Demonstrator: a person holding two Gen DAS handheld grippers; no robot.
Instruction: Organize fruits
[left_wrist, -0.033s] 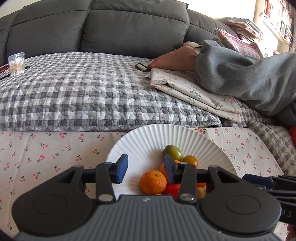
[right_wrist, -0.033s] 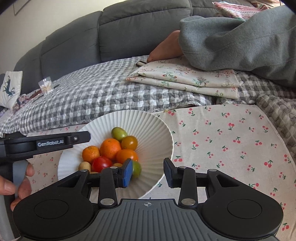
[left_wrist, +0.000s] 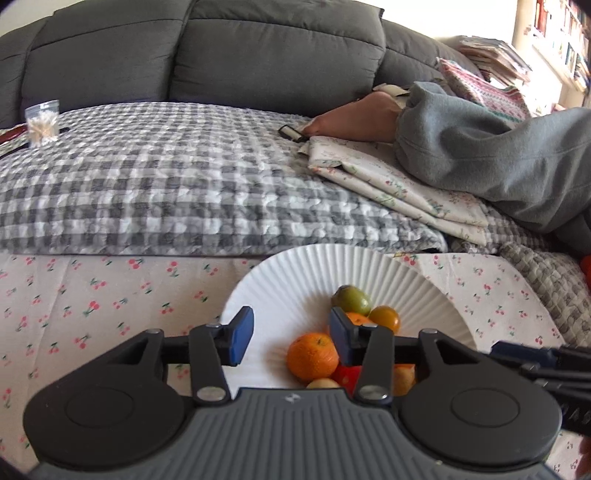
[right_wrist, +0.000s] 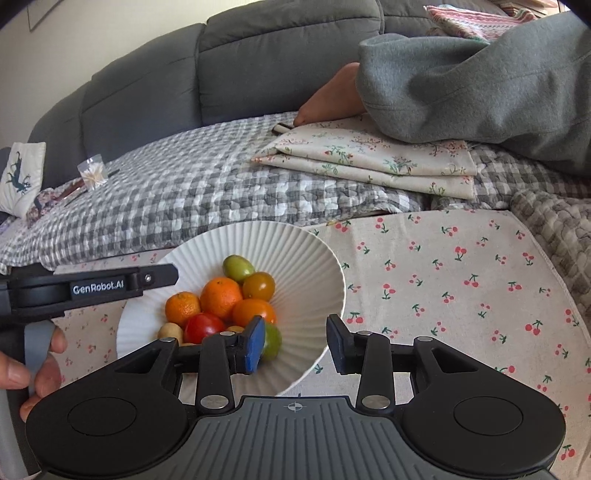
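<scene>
Inspecting the cherry-print cloth (right_wrist: 443, 288) that carries the work, you will find the ribbed white ceramic plate (right_wrist: 303, 258) near its far edge, close under the grey checked quilt (right_wrist: 192, 192) of the sofa. Every fruit in view already lies on that plate in one touching cluster: two orange mandarins (right_wrist: 221, 297), a red tomato (right_wrist: 204, 326), an orange tomato (right_wrist: 254, 311), an amber tomato (right_wrist: 258, 285), two green ones (right_wrist: 239, 267) and small pale yellow pieces at the near side. No loose fruit shows on the bare cloth in either view; a red-orange shape at the right border of the left view is too cropped to name.

Your left gripper (left_wrist: 291, 336) hangs over the near part of the plate with its blue pads parting. Nothing is pressed between them; the nearest mandarin (left_wrist: 312, 356) sits below and beyond the gap. Your right gripper (right_wrist: 295, 343) hovers at the plate's near right rim, its jaws likewise spreading and holding nothing.

Judged from this layout, the gathering appears largely or wholly complete. What remains, if anything, is a check of the cloth outside both views and withdrawal of both tools without disturbing the pile.
</scene>
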